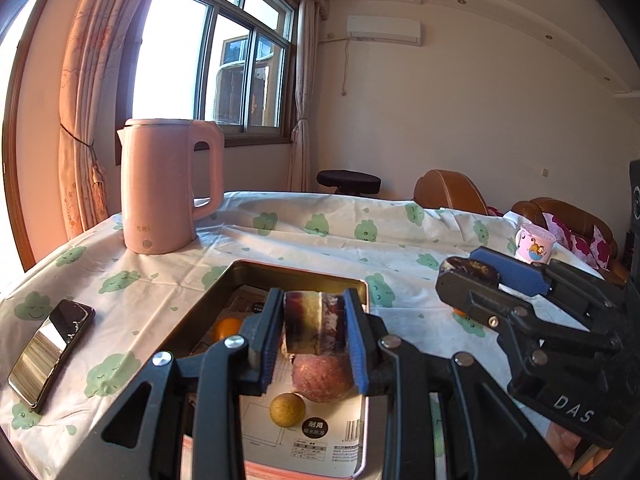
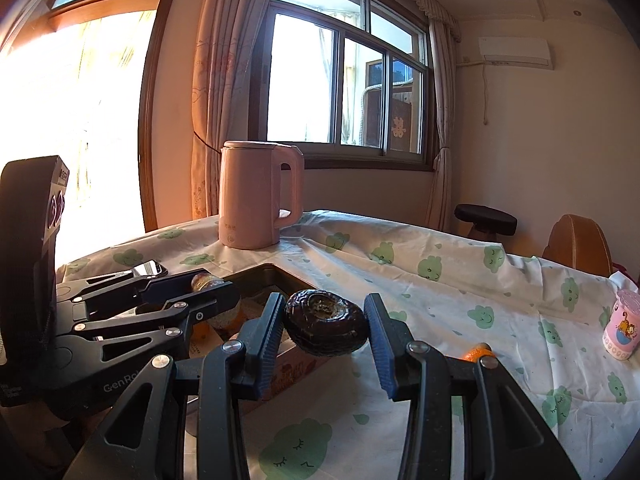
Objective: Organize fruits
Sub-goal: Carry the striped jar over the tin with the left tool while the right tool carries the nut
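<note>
Clothed table (image 1: 320, 240), tray (image 1: 296, 272), gripped fruits (image 1: 312, 320)

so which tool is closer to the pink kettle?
Left. The left tool is over the metal tray in front of the pink kettle; the right tool is off to the tray's right.
</note>
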Demonstrator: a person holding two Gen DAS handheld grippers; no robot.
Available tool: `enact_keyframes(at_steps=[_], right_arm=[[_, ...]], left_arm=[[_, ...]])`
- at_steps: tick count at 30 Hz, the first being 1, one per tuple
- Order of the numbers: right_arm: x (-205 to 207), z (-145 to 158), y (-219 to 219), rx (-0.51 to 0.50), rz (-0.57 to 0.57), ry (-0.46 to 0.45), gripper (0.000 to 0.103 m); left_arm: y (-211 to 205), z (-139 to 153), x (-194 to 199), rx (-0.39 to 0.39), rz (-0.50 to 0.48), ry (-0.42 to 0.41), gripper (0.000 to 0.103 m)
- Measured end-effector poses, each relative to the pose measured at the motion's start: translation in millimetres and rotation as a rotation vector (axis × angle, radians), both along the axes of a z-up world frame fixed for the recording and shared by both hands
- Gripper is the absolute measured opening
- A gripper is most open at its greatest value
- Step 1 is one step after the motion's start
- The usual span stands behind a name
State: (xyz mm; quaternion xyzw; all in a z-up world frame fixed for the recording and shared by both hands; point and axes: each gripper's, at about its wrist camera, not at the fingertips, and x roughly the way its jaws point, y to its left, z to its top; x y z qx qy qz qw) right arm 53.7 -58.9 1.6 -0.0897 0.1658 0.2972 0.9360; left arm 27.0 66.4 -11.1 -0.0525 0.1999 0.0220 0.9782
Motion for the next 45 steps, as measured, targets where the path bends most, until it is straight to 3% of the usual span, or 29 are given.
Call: enact_keyframes(at_steps=[21, 45], right_arm=[[-8, -11, 55, -0.048, 0.094, 0.019, 0.043], [-2, -31, 79, -0.092, 0.113, 0.082, 0.043]], left_arm=[[46, -16, 0, -0.038, 0.068, 0.059, 0.031], [71, -27, 4, -0.076, 0.101, 0.117, 0.031]])
